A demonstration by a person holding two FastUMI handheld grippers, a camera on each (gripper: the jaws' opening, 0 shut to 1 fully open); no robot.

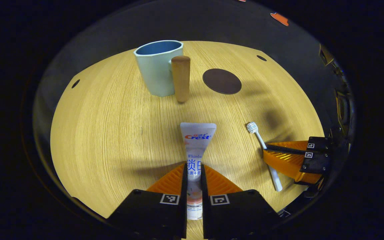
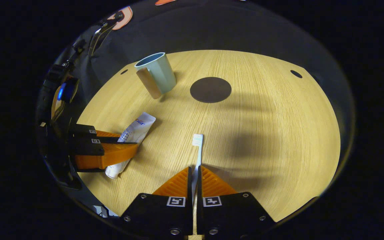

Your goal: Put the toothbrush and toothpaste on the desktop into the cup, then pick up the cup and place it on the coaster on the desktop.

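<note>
Pale blue cup [image 1: 158, 66], dark brown coaster [image 1: 222, 81], white toothbrush [image 2: 197, 150], light wood-grain desktop [image 1: 112, 133]

Ribbed tongs [image 1: 193, 170], black tag-marked mounts

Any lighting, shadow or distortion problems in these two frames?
Left gripper view: fisheye bows the desktop; soft shadows near the coaster; toothpaste sharp. Right gripper view: same bowing; broad shadow right of the toothbrush; cup evenly lit, no glare.
</note>
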